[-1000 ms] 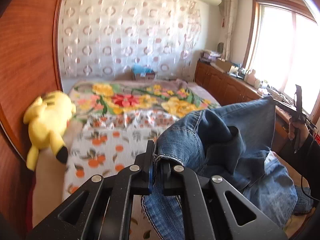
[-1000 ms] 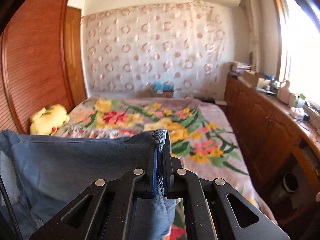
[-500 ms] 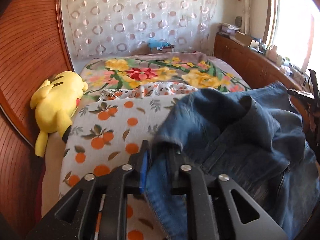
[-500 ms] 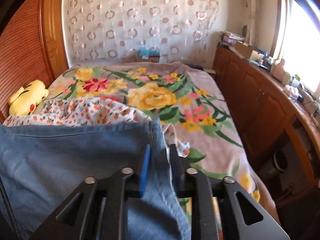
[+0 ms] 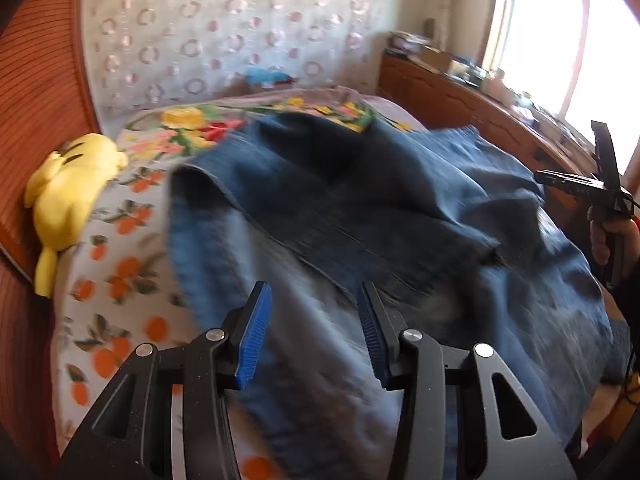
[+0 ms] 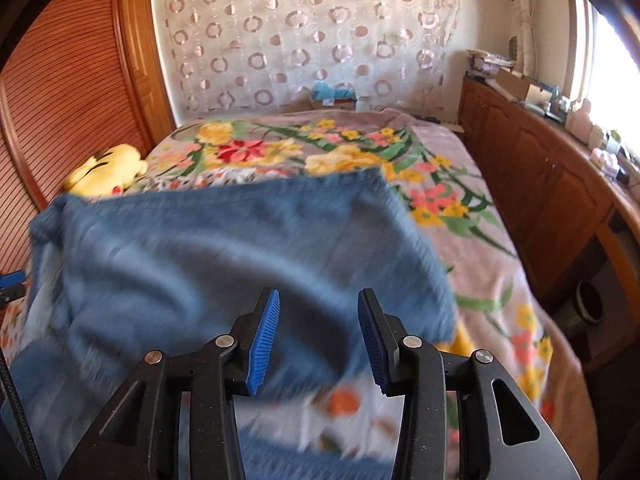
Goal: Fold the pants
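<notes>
Denim pants (image 6: 240, 248) on bed | left gripper (image 5: 312, 320), right gripper (image 6: 318, 320) angled down | fingers opening, released

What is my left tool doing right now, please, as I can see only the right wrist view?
Observer: The left tool has its jaws opening. The jeans show blurred through the gap, and neither pad presses them.
Operator: Thank you. Does the denim lie flat on that side?
Observer: No, a darker fold is bunched across the paler cloth.
Operator: Is anything close to the left edge?
Observer: The yellow plush toy lies apart from the jeans, with a strip of orange-print sheet between them.
</notes>
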`<act>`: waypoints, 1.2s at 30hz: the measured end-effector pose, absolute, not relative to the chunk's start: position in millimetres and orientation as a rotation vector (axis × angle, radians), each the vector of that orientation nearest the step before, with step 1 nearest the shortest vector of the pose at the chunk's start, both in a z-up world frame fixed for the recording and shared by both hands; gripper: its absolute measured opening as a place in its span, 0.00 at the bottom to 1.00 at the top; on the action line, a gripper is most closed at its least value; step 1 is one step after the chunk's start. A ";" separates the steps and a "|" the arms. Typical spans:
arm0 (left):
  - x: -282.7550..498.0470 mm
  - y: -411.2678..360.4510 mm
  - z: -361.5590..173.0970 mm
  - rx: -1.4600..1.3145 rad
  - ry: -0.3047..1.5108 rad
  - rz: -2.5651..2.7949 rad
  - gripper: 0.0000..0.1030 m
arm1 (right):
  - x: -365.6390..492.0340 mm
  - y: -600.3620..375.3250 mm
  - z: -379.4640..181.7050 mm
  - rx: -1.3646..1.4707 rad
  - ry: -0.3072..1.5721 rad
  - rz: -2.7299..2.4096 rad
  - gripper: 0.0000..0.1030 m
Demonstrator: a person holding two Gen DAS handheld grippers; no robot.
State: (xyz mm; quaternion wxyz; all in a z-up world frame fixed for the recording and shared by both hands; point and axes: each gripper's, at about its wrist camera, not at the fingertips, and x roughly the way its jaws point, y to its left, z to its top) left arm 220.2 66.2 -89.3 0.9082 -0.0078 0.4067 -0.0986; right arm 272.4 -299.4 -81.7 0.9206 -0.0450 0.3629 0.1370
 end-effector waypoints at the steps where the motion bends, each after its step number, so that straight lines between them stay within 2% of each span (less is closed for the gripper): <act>1: 217.3 57.9 -92.0 -0.002 0.846 -0.216 0.44 | 263.9 -304.2 -81.1 -0.089 0.755 0.285 0.41; 13: 181.2 25.7 -106.1 0.060 0.904 -0.261 0.44 | 189.7 -304.6 -105.4 -0.112 0.804 0.306 0.43; 22: 167.4 33.0 -126.6 0.045 0.923 -0.243 0.44 | 170.3 -311.2 -110.0 -0.075 0.792 0.322 0.50; 24: 166.8 31.3 -126.6 0.050 0.924 -0.232 0.44 | 167.6 -314.3 -114.6 -0.064 0.789 0.342 0.55; 32: 176.9 20.1 -109.4 0.064 0.889 -0.232 0.44 | 160.0 -297.8 -124.0 -0.134 0.767 0.304 0.56; 36: 188.0 10.4 -97.2 0.076 0.859 -0.244 0.38 | 160.2 -295.5 -125.6 -0.147 0.767 0.299 0.56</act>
